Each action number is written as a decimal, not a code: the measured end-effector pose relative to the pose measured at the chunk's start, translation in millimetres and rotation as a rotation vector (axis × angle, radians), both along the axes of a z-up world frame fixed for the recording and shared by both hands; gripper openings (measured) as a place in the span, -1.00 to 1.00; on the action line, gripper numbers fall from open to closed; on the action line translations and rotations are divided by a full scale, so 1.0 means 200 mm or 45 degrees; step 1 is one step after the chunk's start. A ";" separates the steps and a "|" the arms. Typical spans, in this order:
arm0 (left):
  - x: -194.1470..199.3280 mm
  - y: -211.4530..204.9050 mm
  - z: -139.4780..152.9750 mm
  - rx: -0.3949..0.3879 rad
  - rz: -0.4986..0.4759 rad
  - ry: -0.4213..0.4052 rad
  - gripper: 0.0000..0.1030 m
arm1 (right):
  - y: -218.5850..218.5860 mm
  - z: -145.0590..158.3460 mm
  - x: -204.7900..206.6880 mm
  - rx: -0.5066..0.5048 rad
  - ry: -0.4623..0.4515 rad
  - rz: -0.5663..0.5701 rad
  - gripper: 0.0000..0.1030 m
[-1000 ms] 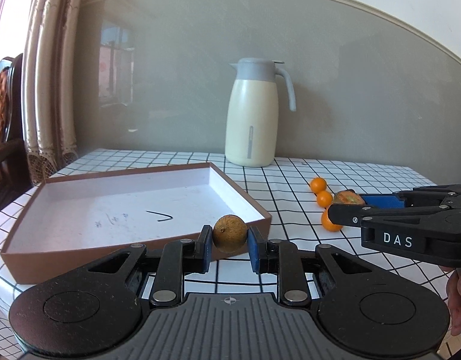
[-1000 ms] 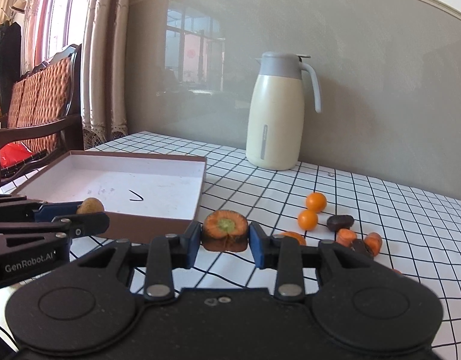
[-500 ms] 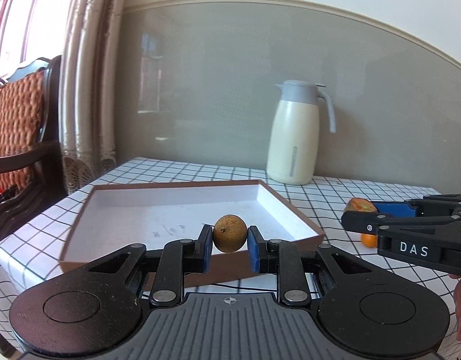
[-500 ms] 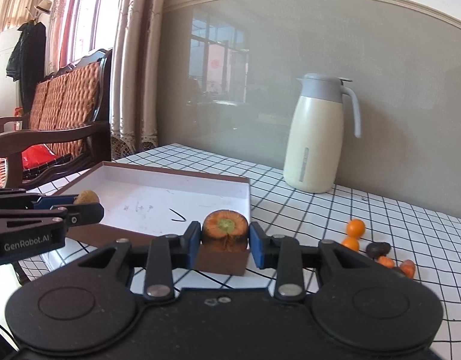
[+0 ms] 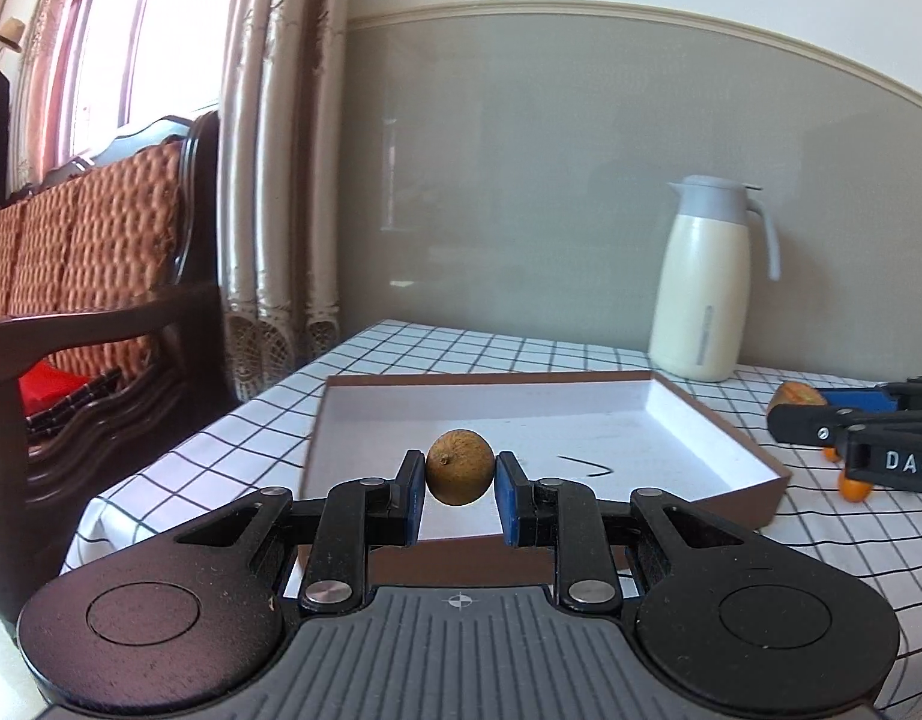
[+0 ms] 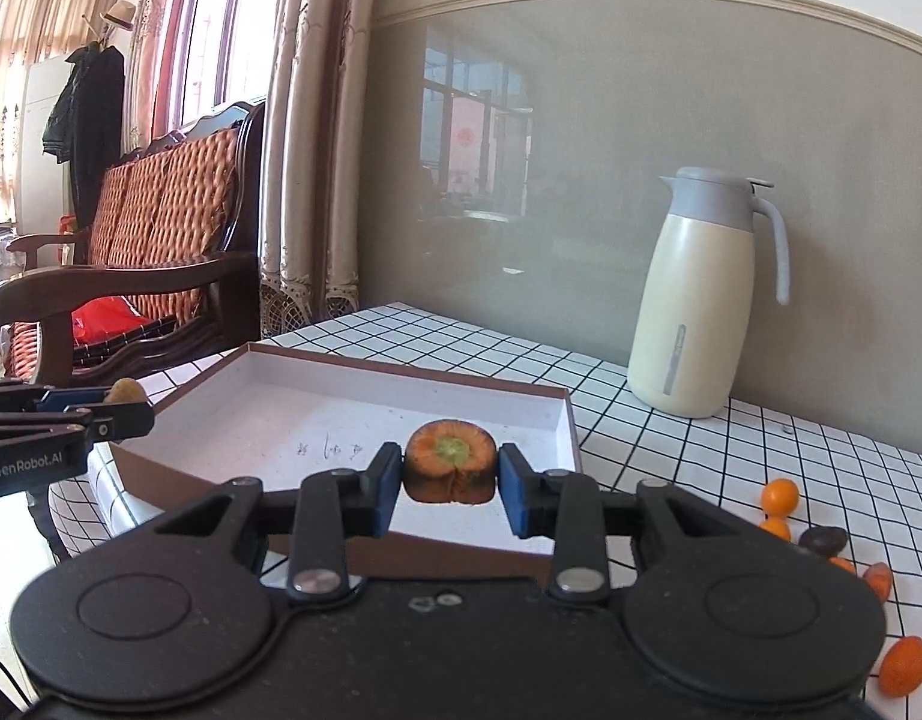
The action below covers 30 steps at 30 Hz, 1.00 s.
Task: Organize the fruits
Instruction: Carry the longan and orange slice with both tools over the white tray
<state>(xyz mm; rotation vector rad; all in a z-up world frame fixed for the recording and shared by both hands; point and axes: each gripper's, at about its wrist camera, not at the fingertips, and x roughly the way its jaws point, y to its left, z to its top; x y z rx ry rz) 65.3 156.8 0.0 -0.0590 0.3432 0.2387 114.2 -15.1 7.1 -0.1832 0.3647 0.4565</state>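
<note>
While the checked worktop (image 6: 731,456) carries a box (image 6: 572,420) at centre frame with nothing in it, sorting looks barely begun. The right gripper (image 6: 451,471) has its jaws clamped on a carrot stub (image 6: 451,461), the left gripper (image 5: 460,468) on a brown round fruit (image 5: 460,467). Small orange fruits (image 6: 779,495) wait lower right.

Both wrist views face the box (image 5: 725,438) closely.

I see a white tablecloth (image 5: 401,354) gridded in black, a brown box (image 6: 353,531) lined white, a cream jug (image 6: 692,306) capped grey, and orange fruits (image 6: 779,495).
</note>
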 end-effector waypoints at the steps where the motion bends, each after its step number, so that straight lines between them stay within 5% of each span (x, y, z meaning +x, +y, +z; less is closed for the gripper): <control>1: 0.01 0.02 0.00 -0.004 0.009 -0.002 -0.51 | 0.01 0.00 0.01 0.000 -0.001 0.003 -0.49; 30: 0.51 0.27 0.04 -0.039 0.092 0.011 -0.51 | 0.09 -0.04 0.55 -0.008 0.058 -0.023 -0.49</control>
